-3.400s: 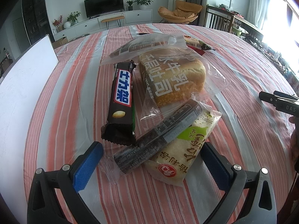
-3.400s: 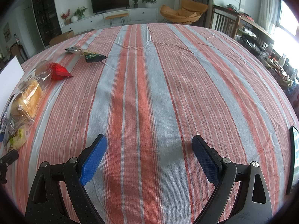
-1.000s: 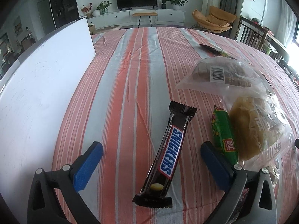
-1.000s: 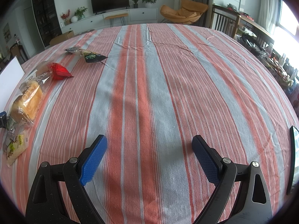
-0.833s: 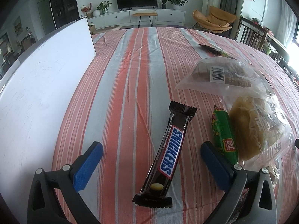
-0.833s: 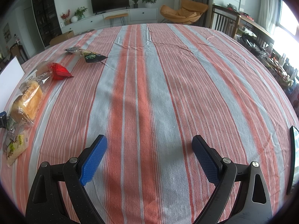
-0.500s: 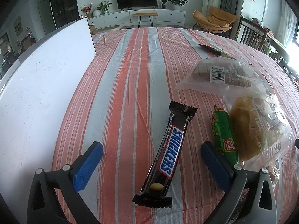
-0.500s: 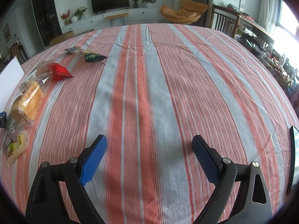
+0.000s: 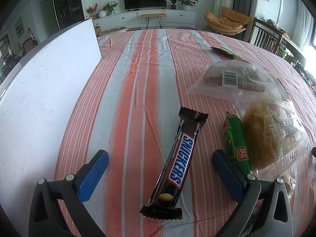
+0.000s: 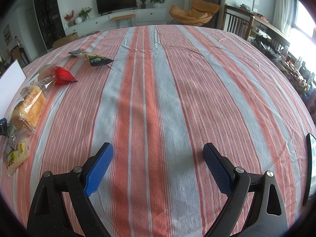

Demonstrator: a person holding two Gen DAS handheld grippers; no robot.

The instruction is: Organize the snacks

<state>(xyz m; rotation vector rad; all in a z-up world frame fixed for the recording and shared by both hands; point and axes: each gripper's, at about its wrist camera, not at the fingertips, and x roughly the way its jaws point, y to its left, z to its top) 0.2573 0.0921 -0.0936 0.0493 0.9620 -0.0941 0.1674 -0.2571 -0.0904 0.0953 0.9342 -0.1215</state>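
Left wrist view: we are lining up left claw [image 9: 158, 167], jaws spread wide and empty, around Snickers bar [image 9: 177, 160]. Bar lying flat on counter [image 9: 138, 79], between pads, slanted, nearer end under claw. We are judging best to square to bar, pinch across mid-wrapper, avoid green sausage [image 9: 236, 146] just beside. Right claw [image 10: 158, 162] hanging wide, empty.

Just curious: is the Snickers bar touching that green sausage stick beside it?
Apart. The left wrist view shows striped tablecloth between the Snickers bar and the green sausage stick.
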